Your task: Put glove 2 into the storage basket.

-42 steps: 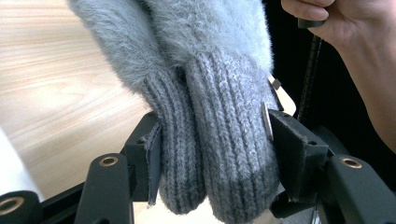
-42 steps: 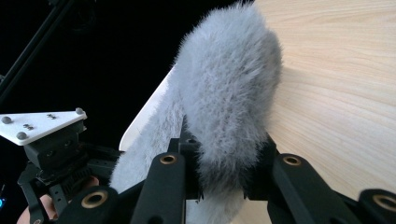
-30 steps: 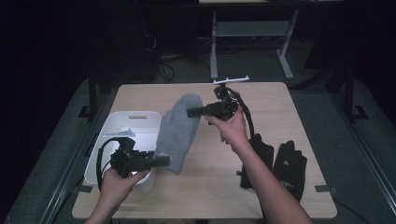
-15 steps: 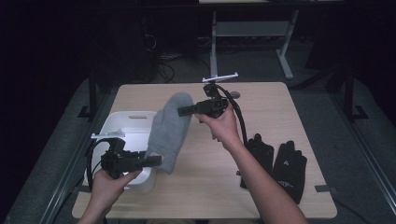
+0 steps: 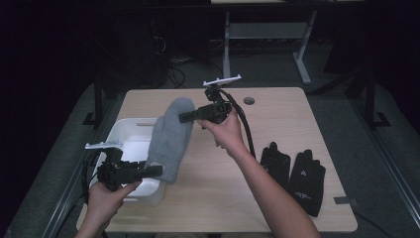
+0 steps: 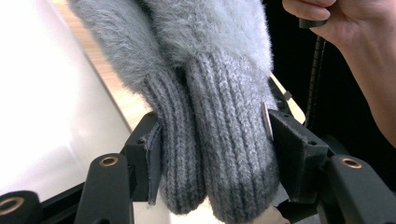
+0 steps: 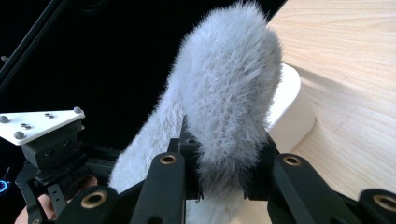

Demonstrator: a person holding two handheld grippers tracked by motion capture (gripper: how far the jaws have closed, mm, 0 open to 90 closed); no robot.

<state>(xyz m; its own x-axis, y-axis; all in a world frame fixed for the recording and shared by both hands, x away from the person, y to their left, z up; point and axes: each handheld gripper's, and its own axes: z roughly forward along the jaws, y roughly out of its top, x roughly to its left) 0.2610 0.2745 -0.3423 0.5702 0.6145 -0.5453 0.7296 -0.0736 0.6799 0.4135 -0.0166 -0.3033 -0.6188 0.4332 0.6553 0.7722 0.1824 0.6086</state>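
A pair of fluffy grey mittens (image 5: pixel 171 136) hangs stretched between my two grippers, above the left part of the wooden table (image 5: pixel 277 109). My left gripper (image 5: pixel 154 170) is shut on the ribbed knit cuffs (image 6: pixel 210 154), two of them side by side between the pads. My right gripper (image 5: pixel 184 117) is shut on the fuzzy fingertip end (image 7: pixel 229 102), held higher and farther back. The mittens slope from the cuffs at the near left up to the tips at the far middle.
A white bin (image 5: pixel 130 139) stands on the left part of the table, under and beside the mittens. A pair of black gloves (image 5: pixel 294 173) lies flat at the near right. A small grey disc (image 5: pixel 249 100) sits near the far edge.
Both hands have carried the mittens to the left, so they now hang partly over the white bin. Both grips are unchanged.
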